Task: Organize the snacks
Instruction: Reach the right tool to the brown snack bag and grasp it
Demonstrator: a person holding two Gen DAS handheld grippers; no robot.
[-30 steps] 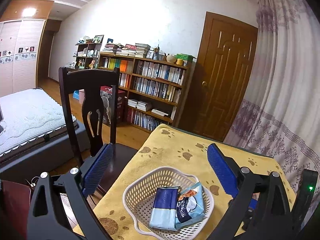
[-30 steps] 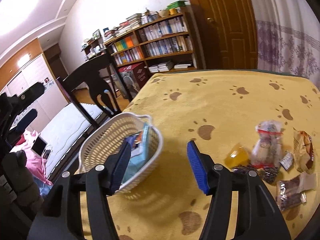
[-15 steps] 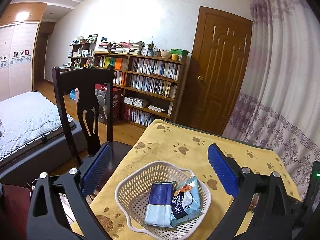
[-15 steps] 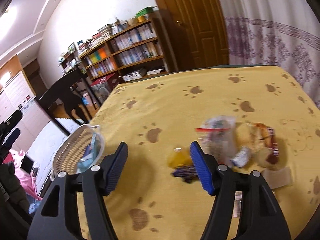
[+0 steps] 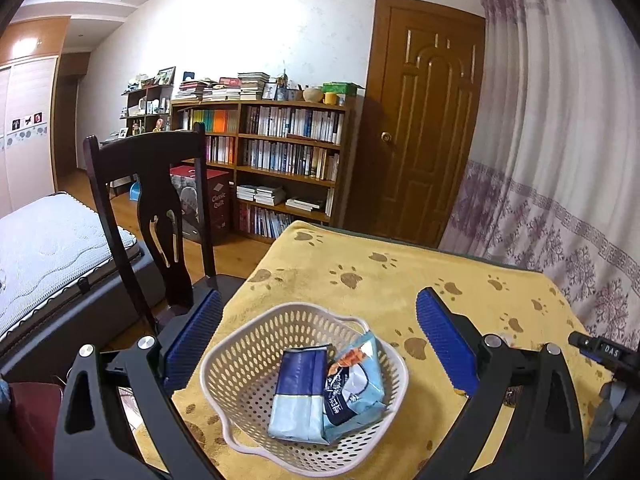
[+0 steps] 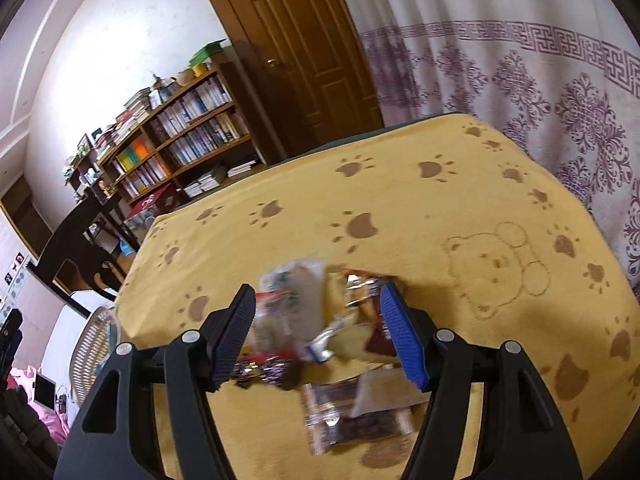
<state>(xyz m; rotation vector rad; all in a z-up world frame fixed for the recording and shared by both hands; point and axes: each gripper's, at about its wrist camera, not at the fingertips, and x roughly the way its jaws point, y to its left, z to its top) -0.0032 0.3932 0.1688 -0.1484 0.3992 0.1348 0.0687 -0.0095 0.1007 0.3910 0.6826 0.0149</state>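
Left tongs (image 5: 316, 344) spread wide, hovering over white basket (image 5: 240, 360) holding two blue snack packets (image 5: 326, 390). Right tongs (image 6: 318, 336) spread too, straddling the blurred loose snack pile (image 6: 320, 340) on the yellow paw-print surface (image 6: 400, 208), not gripping anything.

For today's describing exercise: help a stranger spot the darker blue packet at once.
Find the yellow paw-print cloth, then the white basket on it. Two packets lie inside; yours is the left packet, navy above and pale blue below, without its neighbour's picture.
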